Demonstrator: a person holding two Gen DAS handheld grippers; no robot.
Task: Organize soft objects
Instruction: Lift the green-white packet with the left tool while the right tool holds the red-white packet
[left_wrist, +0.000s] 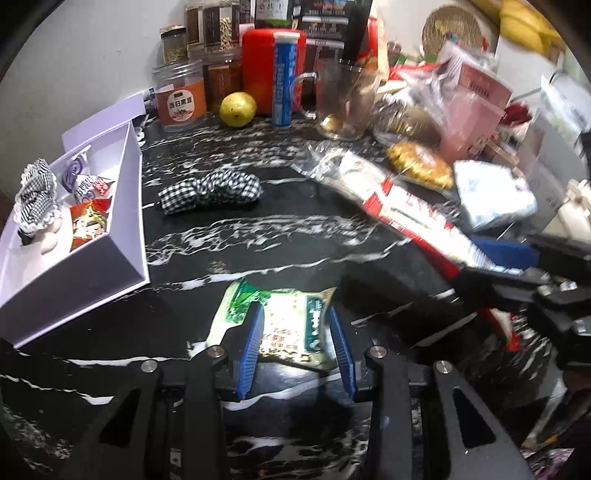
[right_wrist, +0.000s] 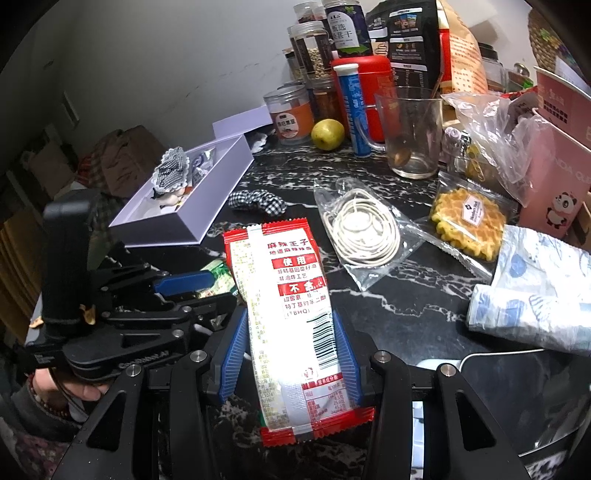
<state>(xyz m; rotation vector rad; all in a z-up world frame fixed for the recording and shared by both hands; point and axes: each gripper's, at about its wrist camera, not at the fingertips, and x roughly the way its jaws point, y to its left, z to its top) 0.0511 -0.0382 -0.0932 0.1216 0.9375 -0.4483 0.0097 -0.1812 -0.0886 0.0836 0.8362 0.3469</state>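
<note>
My left gripper has its ribbed blue fingers closed on a flat, glossy green-and-cream packet, held low over the black, white-veined marble surface. My right gripper clamps a long crinkled red-and-white foil packet by its edges; it tilts downward, packet pointing away from me. A soft checked fabric bundle lies on the surface just beside the white rectangular box. A frilled checked cloth rests in the box, with small wrapped packets.
</note>
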